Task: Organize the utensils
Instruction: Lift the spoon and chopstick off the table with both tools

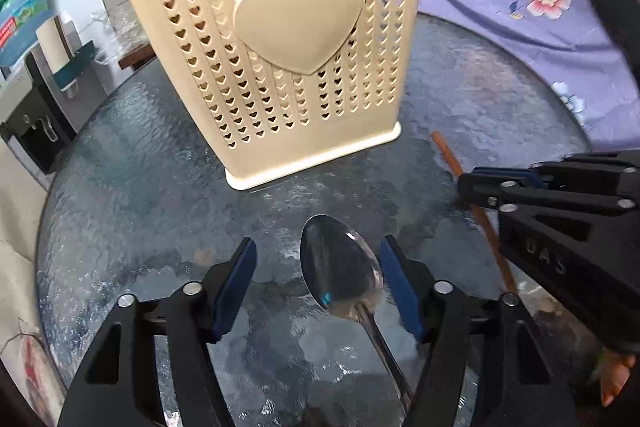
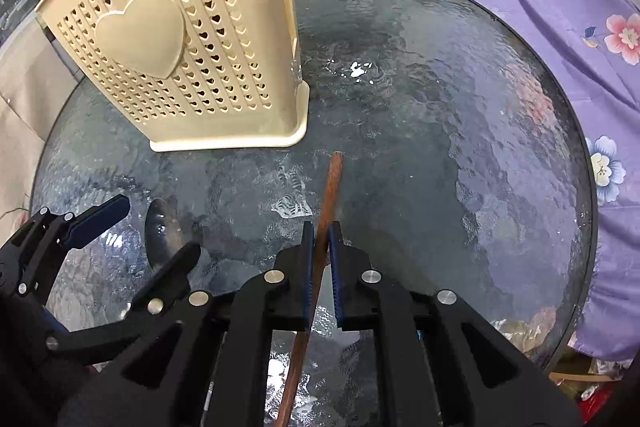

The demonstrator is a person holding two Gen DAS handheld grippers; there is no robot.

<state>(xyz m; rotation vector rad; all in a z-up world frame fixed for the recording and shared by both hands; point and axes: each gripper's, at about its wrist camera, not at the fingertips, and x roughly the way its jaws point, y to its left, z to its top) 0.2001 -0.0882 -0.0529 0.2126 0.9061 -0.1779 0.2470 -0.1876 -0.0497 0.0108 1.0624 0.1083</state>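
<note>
Two claws: spoon [image 1: 340, 263] between left claw's [image 1: 318, 283] fingers.

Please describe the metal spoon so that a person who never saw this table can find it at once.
On the round glass table, look in front of the cream heart-pattern utensil holder. The spoon lies between the open left gripper fingers. It is shiny steel, unlike the brown wooden chopstick nearby.

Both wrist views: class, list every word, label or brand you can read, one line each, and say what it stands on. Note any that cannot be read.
"JIANHAO" – black nameplate on the cream utensil holder; mirrored in the left wrist view.
"DAS" – embossed on the right gripper body, seen from the left wrist view.
"FE" – part of a word on the purple cloth.
Posters and yellow packaging in the background: too blurred to read.
</note>
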